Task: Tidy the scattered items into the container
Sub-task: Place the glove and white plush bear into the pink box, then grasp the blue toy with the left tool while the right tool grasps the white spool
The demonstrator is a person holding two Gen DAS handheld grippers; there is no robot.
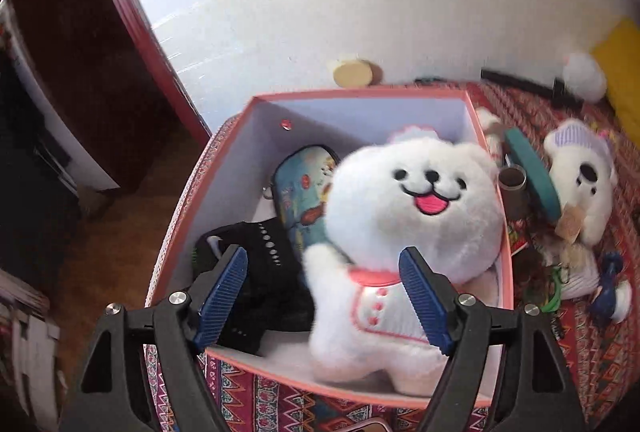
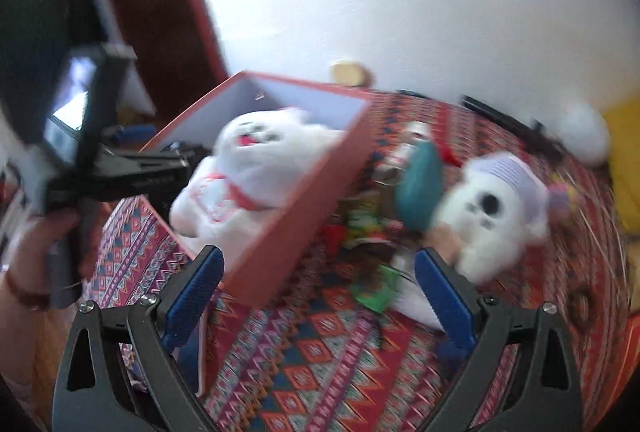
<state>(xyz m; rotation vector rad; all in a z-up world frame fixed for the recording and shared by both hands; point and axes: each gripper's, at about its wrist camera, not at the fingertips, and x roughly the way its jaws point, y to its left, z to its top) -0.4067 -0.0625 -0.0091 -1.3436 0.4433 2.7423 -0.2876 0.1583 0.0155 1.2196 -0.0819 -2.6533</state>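
Observation:
A pink box [image 1: 490,168] stands on the patterned cloth. In it sit a white plush dog with a pink bib [image 1: 412,228], a printed pouch [image 1: 308,192] and a black mesh item [image 1: 256,264]. My left gripper [image 1: 324,296] is open at the box's near edge, its fingers either side of the dog's body, not squeezing it. My right gripper [image 2: 320,296] is open and empty above the cloth, right of the box [image 2: 296,208]. A second white plush with a striped cap [image 2: 492,212] lies ahead of it, beside a teal disc [image 2: 420,184].
Small clutter [image 2: 372,232] lies between the box and the second plush: green and red bits, a brown tube [image 1: 512,188], a blue toy [image 1: 608,288]. A white ball [image 1: 584,76] and a yellow cushion [image 1: 620,72] are at the far right. The table edge and floor are left.

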